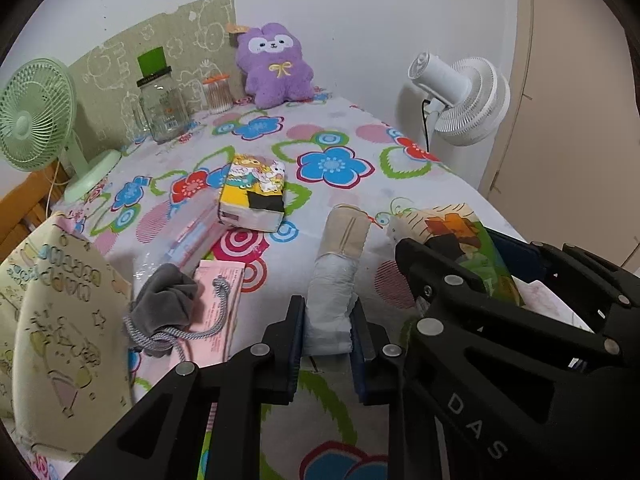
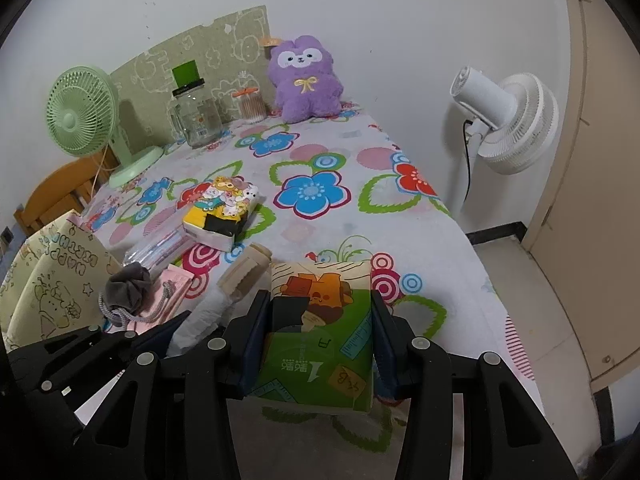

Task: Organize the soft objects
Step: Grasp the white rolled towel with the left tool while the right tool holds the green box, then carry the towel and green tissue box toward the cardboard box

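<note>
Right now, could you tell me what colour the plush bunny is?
Purple, with a yellow bow: the plush bunny shows best in the left wrist view.

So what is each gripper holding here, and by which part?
The left gripper pinches the near end of the rolled white pad. The right gripper clamps the long sides of the green tissue pack.

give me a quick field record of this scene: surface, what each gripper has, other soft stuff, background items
surface: floral tablecloth
left gripper: shut on rolled white pad
right gripper: shut on green tissue pack
other soft items: yellow tissue pack, grey drawstring pouch, purple plush
background: green fan, white fan, glass jar
</note>
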